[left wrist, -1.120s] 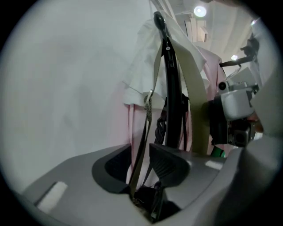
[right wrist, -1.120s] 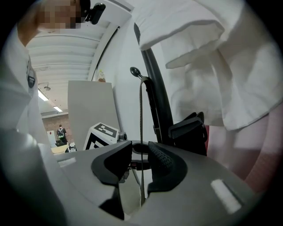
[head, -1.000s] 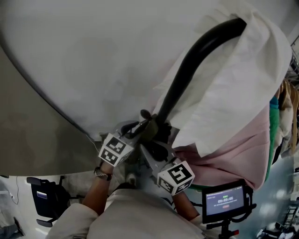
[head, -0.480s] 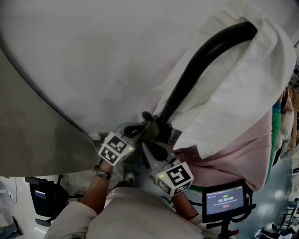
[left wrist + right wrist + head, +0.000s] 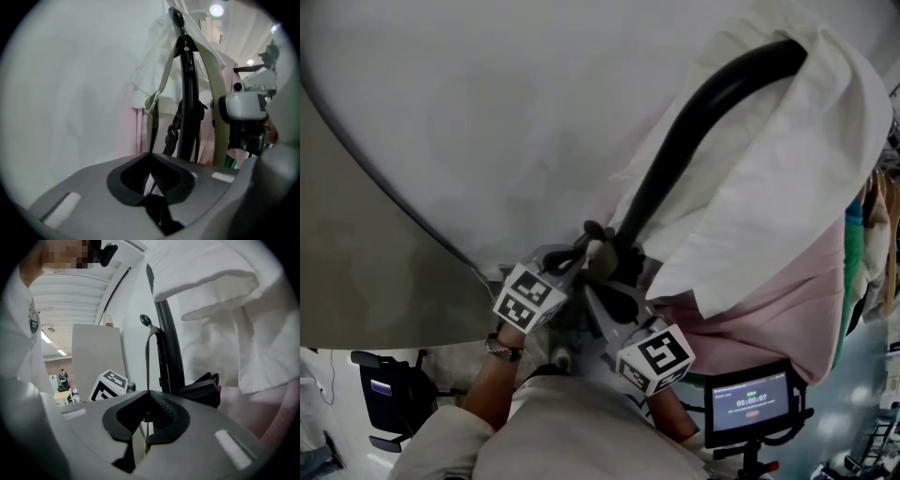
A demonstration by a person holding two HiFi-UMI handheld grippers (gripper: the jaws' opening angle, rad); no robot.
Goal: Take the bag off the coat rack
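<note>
We wear a beige shirt and metal wristwatch; our grey left gripper and right gripper carry black-marked white cubes.

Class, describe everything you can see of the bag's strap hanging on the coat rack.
The strap is flat olive-tan webbing. It is hung over the coat rack's black hook and drops in two taut runs. One run carries a metal ring. The left gripper, its jaws closing, pinches that run. The right gripper is shut on a run seen edge-on.
</note>
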